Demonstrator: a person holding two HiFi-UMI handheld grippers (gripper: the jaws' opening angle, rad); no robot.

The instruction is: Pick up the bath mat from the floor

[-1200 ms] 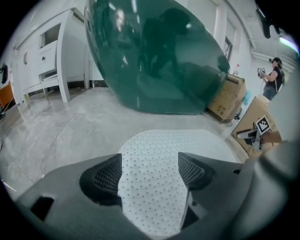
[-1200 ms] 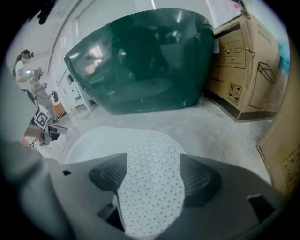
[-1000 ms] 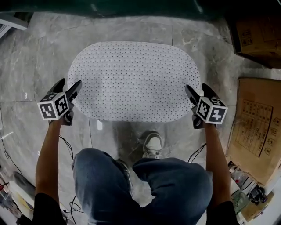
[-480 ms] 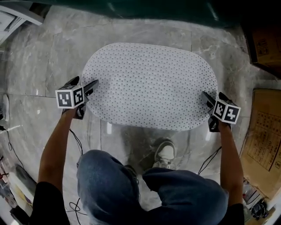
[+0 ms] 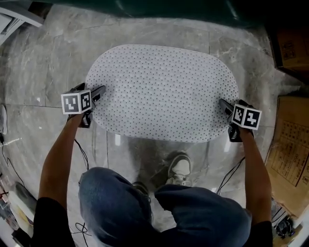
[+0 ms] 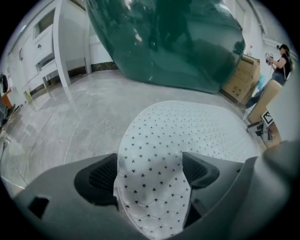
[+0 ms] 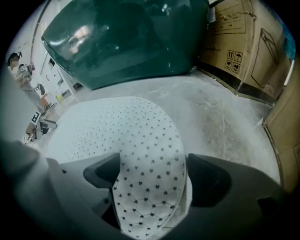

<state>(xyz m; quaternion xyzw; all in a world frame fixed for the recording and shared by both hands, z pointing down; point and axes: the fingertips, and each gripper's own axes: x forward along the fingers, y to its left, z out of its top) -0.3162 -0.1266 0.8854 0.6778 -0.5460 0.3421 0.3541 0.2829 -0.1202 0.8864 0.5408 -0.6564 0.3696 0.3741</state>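
Observation:
The white oval bath mat [image 5: 164,91] with small dark dots lies flat on the grey marble floor. My left gripper [image 5: 94,91] is at its left end and my right gripper [image 5: 229,105] at its right end, both pointing steeply down. In the left gripper view the mat's [image 6: 197,126] edge lies between the left gripper's [image 6: 152,171] wide jaws, which have just opened and then closed a little. In the right gripper view the mat [image 7: 117,126] likewise fills the gap of the right gripper [image 7: 152,176], whose jaws have just been opening. Neither pair of pads visibly presses the mat.
A dark green tub [image 5: 145,7] stands just beyond the mat. Cardboard boxes [image 5: 292,43] and a flattened carton [image 5: 289,144] are at the right. My shoe [image 5: 181,166] is close behind the mat. Cables [image 5: 82,149] trail on the floor. Another person [image 6: 281,61] stands far off.
Both grippers have come down and in onto the mat's two ends. A second ago they hung beside the ends; now the edges lie between their jaws.

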